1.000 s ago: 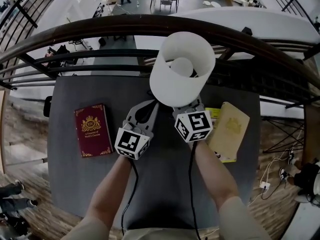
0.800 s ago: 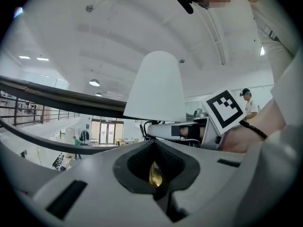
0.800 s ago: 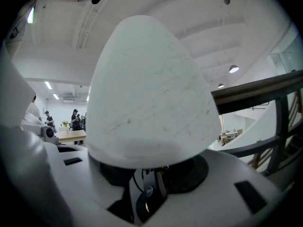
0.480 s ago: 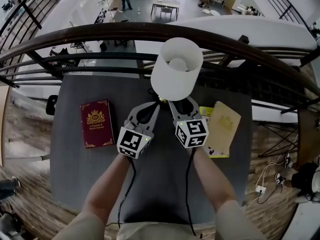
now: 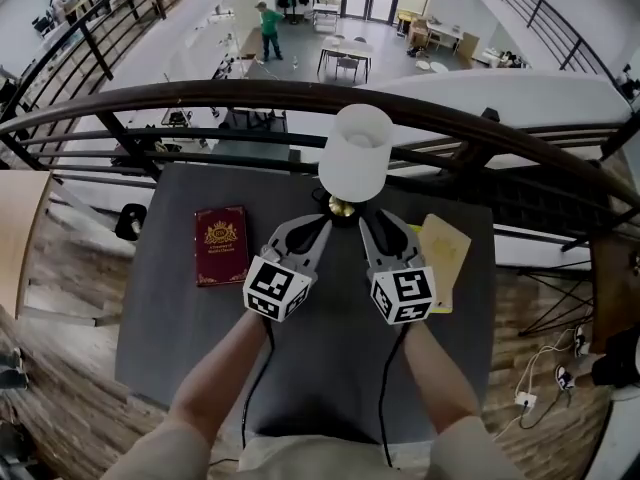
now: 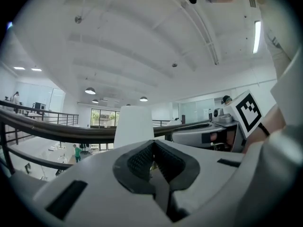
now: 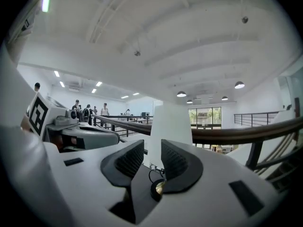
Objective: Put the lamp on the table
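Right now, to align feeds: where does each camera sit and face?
Head view: on the head, steeply down at the table; shows both forearms, left gripper, right gripper.
Left gripper view: on that gripper, forward along its shut jaws.
Right gripper view: likewise; jaws apart, just been closing, nothing between.
Both gripper views share the lamp and railing.

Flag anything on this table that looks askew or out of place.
Only the yellow book, right of the lamp, lies skewed to the table edge. The lamp stands upright; nothing looks spilled or broken.
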The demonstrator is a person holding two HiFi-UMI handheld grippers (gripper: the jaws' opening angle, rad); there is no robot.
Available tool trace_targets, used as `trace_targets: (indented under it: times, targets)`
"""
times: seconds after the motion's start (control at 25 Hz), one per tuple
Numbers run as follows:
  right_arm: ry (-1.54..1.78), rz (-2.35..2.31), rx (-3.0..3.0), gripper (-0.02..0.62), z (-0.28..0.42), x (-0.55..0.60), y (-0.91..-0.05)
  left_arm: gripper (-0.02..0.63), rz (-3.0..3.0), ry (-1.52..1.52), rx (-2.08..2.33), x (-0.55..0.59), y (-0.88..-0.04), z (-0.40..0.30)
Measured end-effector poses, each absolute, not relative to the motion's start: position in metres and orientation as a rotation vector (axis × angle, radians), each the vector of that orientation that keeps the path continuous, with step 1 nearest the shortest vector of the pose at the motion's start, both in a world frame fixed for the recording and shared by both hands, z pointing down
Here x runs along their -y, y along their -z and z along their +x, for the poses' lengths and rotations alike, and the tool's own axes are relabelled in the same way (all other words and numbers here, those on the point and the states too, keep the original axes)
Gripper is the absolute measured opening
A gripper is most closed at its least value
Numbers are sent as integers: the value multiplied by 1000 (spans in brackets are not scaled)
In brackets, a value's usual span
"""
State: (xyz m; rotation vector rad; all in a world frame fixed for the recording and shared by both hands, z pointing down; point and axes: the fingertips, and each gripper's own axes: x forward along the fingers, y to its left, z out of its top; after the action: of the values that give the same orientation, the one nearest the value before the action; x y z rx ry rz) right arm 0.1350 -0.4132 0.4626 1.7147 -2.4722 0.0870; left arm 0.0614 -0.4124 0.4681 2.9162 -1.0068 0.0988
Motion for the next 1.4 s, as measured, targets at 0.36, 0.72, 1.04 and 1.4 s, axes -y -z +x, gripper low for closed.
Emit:
trace_targets:
  times: [0.36, 0.72, 1.04, 1.4]
  targets:
    - [78, 1742, 2545, 36, 134, 321, -352, 5, 2839, -73, 1172, 350, -372, 20]
    - [96, 1687, 2631, 15, 116, 224, -309, 5, 2981, 5, 1114, 252, -308, 19]
    - [76, 1682, 2635, 15, 102, 162, -316, 5, 3102, 18, 1078, 182, -316, 27]
    - [10, 1625, 2640, -2, 77, 137, -347, 5, 3045, -40, 1060, 159, -345, 18]
